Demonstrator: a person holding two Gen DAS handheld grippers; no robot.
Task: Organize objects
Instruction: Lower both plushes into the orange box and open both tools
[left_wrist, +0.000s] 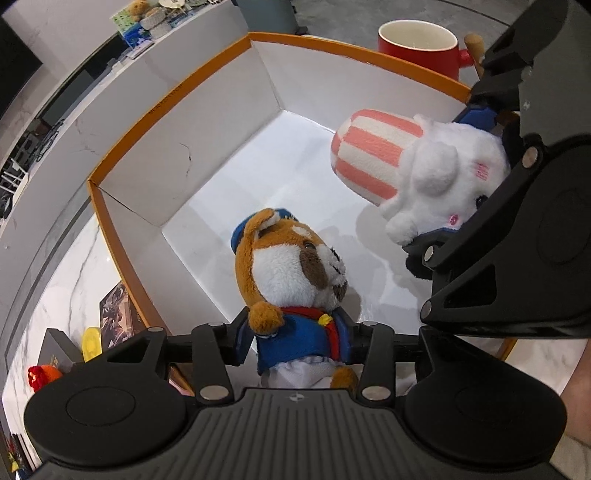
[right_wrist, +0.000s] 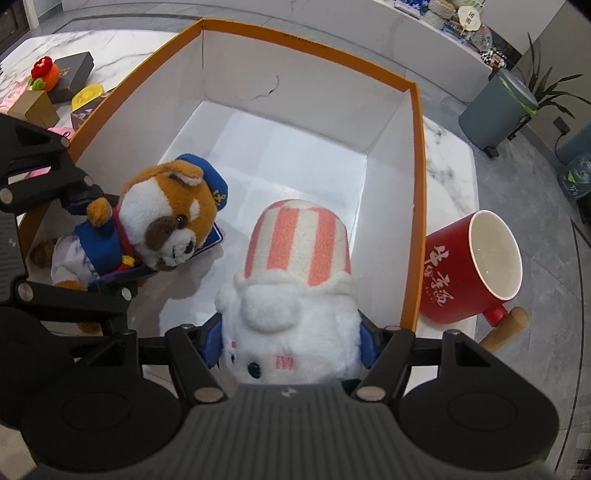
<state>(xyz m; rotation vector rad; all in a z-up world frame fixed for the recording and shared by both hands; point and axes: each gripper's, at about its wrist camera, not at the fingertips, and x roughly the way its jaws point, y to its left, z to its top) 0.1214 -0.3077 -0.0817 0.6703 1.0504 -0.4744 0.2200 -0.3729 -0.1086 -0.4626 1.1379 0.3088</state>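
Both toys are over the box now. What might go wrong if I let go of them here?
1. The left gripper and right gripper sit close together, so opening both could make them bump.
2. The dog toy and the white toy both look to be above the box floor and may tumble.
3. The red mug stands right beside the box wall; a nudge could knock it.

The dog plush (left_wrist: 295, 273) sits between the left gripper's (left_wrist: 297, 341) jaws, inside the open box (left_wrist: 173, 88). To the right of those jaws, the striped-hat plush (right_wrist: 295, 295) sits between the right gripper's (right_wrist: 291, 345) jaws, also inside the box, its hat pointing ahead toward the far wall. The two plushes lie side by side, apart. Right of the right jaws, outside the box wall, a mug (right_wrist: 472, 269) stands on the table (right_wrist: 447, 177). Left of the left jaws, beyond the box, small boxes (right_wrist: 72, 75) and a knitted toy (right_wrist: 44, 74) lie on the table.
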